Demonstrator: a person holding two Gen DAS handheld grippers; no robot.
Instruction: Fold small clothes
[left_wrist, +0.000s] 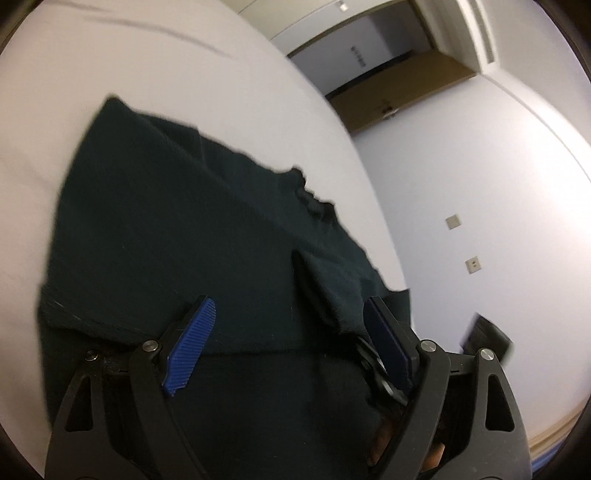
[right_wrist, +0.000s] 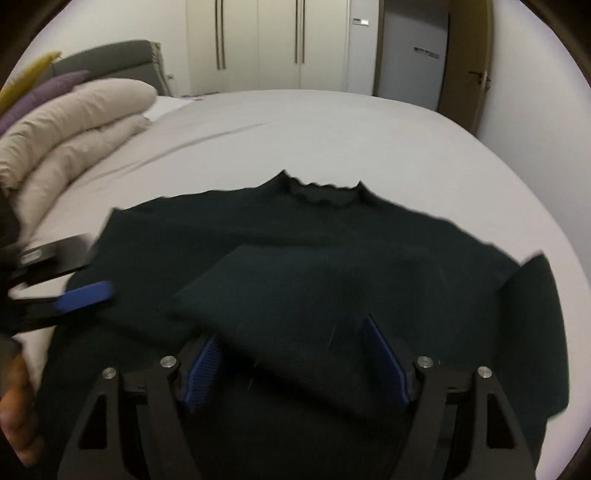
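Lying collar-away on the white bed sheet (right_wrist: 332, 122), the dark sweater (right_wrist: 314, 236) is spread nearly flat, with one sleeve (right_wrist: 295, 295) already laid across its chest and the frilled neck (right_wrist: 321, 192) pointing toward the wardrobe (right_wrist: 266, 40); to fold it well, I judge, I should take the hem at both corners evenly, lift low, and carry it toward the collar without dragging the sleeve askew; pinching through all layers would matter, since the knit looks soft and prone to slip. My right gripper (right_wrist: 295, 365) hovers low over the near edge, jaws spread wide, cloth beneath them but not pinched; my left gripper (left_wrist: 288, 332) stands equally wide, tilted downward over the sweater's side, a fold of fabric rising between the blue pads (left_wrist: 192, 343) yet gripped by neither; seen from the right, it reaches in from the left edge, a hand (right_wrist: 14, 413) behind it; pale pillows (right_wrist: 74, 118) sit well apart.
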